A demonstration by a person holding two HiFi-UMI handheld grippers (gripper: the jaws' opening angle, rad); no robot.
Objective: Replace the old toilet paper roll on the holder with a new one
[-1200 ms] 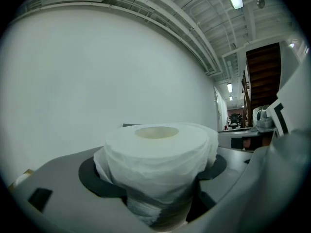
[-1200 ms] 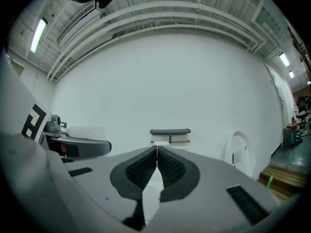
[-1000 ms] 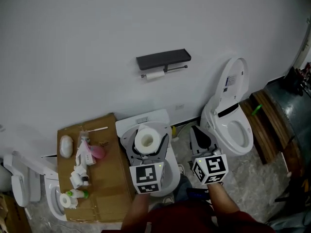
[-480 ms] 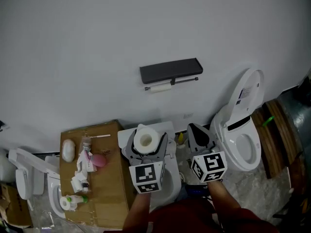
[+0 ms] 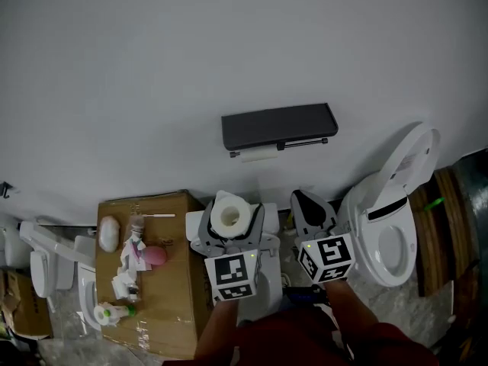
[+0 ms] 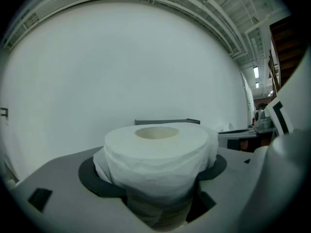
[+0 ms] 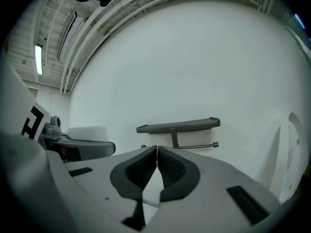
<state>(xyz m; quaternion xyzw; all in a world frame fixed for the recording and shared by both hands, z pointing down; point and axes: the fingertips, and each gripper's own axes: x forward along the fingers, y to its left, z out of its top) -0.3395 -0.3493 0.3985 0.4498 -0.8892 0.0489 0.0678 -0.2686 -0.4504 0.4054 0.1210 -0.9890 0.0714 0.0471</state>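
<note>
Left claw (image 5: 227,221) pinching toilet paper roll (image 6: 158,152), upright, core axis vertical, right claw (image 7: 157,161) pressed together

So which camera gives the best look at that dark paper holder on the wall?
The head view: the holder shows whole, shelf, bar and thin old roll. The right gripper view shows its shelf and bar edge-on. In the left gripper view the new roll hides all but a sliver.

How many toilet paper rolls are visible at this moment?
2: a full roll in the left gripper, a thin one on the wall holder. A roll-like item on the cardboard box is unclear.
</note>
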